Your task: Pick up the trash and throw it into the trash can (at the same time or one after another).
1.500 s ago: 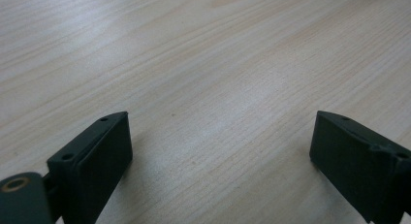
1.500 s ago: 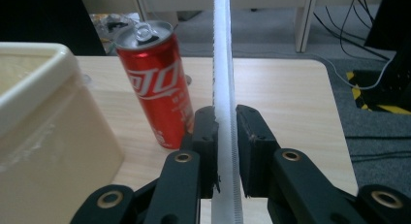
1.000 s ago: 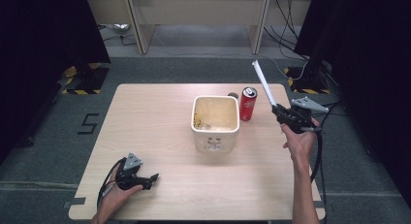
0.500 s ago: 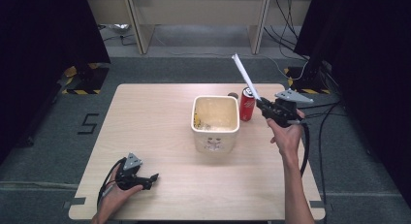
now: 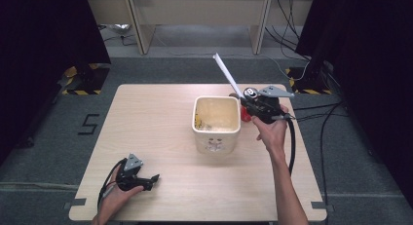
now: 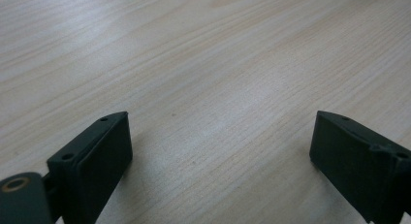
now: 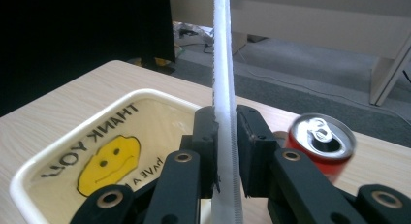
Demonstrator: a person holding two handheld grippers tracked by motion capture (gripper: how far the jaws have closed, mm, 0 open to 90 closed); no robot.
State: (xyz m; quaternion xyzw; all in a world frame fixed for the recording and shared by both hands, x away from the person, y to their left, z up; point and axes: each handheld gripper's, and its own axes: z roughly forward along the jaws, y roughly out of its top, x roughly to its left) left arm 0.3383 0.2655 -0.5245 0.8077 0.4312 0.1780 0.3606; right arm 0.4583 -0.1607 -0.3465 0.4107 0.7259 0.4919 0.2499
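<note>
Grey carpet floor with dark curtains down both sides, some pale wooden furniture legs at the back, and a light wood tabletop [image 5: 160, 118] in the middle of it all. Using the cream square tub [image 5: 216, 123] as the landmark: it sits a bit toward the far-right part of the tabletop, and in the right gripper view you can read "THANK YOU" and a yellow smiley printed on its inside. The right tool [image 5: 249, 104] is held up just off the tub's far-right corner, clamped tight on a long white serrated strip [image 5: 227, 74], looks like a plastic knife but I can't say for sure. The strip pokes up and away from the tool, slanting over the tub's far edge, so it's above the tub rim and not inside it. A red drink can [image 7: 320, 144] with its tab opened stands just beside the tub's right side, mostly tucked behind the right tool in the high view. The left tool [image 5: 146, 178] is well apart from the tub, down near the tabletop's near-left corner, resting on the wood with its jaws spread wide and nothing between them, just bare grain in the left gripper view. Lots of open tabletop left of the tub and in front of it; the right of the tub is tighter with the can and the hand there.
</note>
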